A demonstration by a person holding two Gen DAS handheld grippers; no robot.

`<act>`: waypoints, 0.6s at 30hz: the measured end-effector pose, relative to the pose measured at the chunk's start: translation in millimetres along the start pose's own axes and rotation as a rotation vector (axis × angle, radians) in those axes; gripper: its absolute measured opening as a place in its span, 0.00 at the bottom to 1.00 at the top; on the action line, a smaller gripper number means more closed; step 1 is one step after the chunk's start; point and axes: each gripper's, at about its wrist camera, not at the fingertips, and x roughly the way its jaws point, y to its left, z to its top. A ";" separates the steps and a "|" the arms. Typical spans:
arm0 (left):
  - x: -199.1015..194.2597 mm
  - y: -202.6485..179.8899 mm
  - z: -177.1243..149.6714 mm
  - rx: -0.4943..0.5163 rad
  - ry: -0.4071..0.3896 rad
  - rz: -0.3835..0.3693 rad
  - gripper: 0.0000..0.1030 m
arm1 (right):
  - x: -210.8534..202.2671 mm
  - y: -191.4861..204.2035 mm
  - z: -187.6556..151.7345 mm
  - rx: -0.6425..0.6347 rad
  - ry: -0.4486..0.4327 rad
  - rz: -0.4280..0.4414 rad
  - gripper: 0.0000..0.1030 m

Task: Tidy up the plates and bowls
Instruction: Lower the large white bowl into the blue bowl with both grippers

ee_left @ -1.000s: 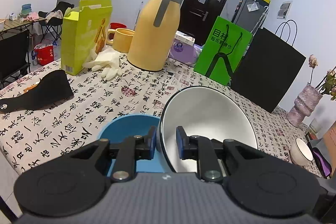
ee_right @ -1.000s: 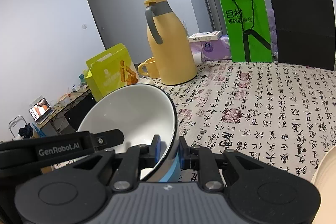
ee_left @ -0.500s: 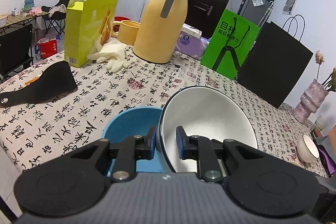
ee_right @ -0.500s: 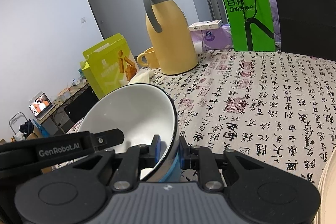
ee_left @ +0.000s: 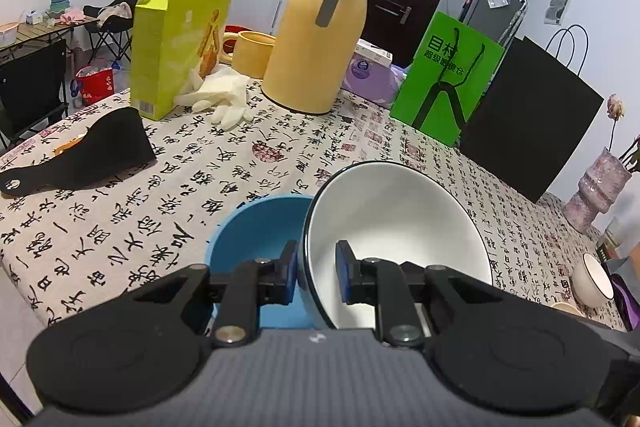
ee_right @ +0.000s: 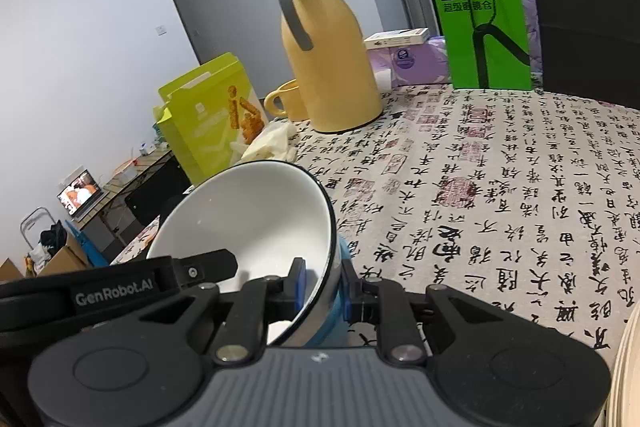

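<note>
Nearest in the left wrist view, the left tool has its two blue-padded fingers clamped on the rim of a large white ceramic bowl with a dark rim: one pad sits inside the bowl, the other outside it. The white bowl is tilted and touches a smaller blue bowl on its left side; whether it rests inside the blue bowl or only against it cannot be told.

In the right wrist view, the right tool is likewise closed on the opposite rim of the same white bowl, one pad inside and one outside, with a strip of the blue bowl showing just under the white wall. The left tool's black body, marked GenRobot.AI, reaches in from the left.

Both bowls are at the near edge of a table covered in a cream cloth printed with black calligraphy. To the left lies a flat black pouch-like object. Farther back lie pale rubber gloves, just beside an open yellow-green cardboard box. Behind them stand a tall yellow thermos jug with a grey handle and a yellow mug. To the right stand a bright green paper bag and a black paper bag. A small white bowl sits at the table's far right edge.
</note>
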 end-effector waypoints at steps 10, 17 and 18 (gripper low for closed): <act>4.5 16.4 0.8 -0.019 0.027 0.057 0.19 | 19.4 17.1 1.1 -0.049 0.052 0.016 0.17; 17.1 21.7 -3.8 -0.022 0.082 0.056 0.19 | 28.5 16.5 -1.7 -0.063 0.096 -0.006 0.17; 17.8 22.4 -4.2 -0.021 0.082 0.055 0.19 | 28.6 16.7 -2.2 -0.067 0.094 -0.008 0.17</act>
